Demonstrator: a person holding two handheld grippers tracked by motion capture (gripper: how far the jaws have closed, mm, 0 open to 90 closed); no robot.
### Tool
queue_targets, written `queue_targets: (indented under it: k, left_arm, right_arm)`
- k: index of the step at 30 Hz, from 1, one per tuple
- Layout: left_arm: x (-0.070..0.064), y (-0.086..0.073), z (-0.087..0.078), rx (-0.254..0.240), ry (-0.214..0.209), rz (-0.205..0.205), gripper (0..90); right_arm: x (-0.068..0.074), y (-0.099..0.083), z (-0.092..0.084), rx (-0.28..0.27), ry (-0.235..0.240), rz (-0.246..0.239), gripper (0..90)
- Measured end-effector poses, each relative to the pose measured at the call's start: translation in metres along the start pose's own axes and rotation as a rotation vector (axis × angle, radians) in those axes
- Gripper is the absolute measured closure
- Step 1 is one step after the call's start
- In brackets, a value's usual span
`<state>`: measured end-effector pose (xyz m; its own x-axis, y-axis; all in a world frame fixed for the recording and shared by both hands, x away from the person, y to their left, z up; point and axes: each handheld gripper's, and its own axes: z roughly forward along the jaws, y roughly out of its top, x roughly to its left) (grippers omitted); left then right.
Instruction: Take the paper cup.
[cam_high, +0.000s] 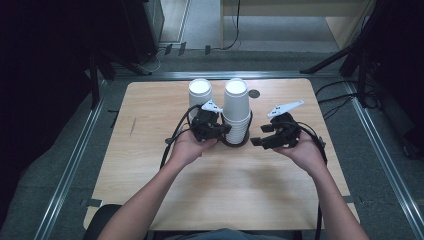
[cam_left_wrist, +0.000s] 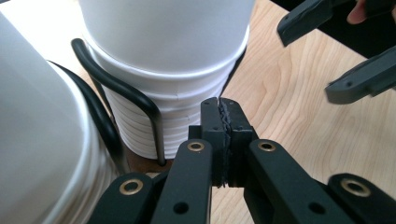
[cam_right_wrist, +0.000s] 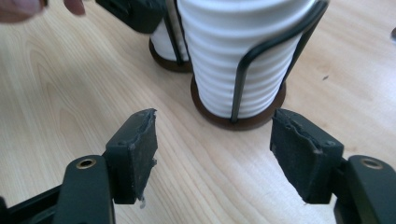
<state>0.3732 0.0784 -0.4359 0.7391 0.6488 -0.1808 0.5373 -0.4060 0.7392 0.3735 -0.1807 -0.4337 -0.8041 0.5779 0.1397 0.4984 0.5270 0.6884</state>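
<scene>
Black jaws of the left gripper (cam_left_wrist: 223, 135) are seen pressed fully together with nothing between them, just beside the wire holder (cam_left_wrist: 152, 112) of the nearer cup stack (cam_high: 236, 112). On the right gripper (cam_right_wrist: 215, 154) the jaws stand apart and empty, pointed at the base of this same stack. A second stack (cam_high: 200, 95) stands close behind it on the wooden table (cam_high: 150, 165). If a cup is to be taken, the open jaws should be raised to the top cup, above the wire, and closed gently, so that the thin paper wall is not crushed. The holder should be steadied with the closed gripper.
</scene>
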Motion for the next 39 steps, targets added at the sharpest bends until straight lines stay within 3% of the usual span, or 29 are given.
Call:
queue_targets:
  k: [9, 25, 29, 35, 39]
  left_arm:
    - [0.002, 0.001, 0.002, -0.011, 0.016, -0.01, 89.8]
    - [-0.005, 0.003, 0.008, -0.02, 0.054, -0.011, 89.7]
    - [-0.011, 0.0, 0.009, -0.047, 0.093, 0.0, 89.8]
    - [-0.013, -0.002, 0.009, -0.064, 0.107, -0.029, 89.8]
    - [-0.014, -0.003, 0.009, -0.064, 0.119, -0.02, 89.7]
  right_arm:
    - [-0.001, 0.02, -0.012, 0.001, -0.002, 0.013, 31.3]
    - [-0.006, 0.07, -0.02, 0.003, -0.039, -0.021, 25.2]
    - [-0.005, 0.083, -0.024, -0.002, -0.043, -0.03, 24.5]
    - [-0.002, 0.104, -0.025, -0.007, -0.046, -0.053, 21.8]
    - [0.001, 0.116, -0.021, -0.006, -0.046, -0.066, 19.3]
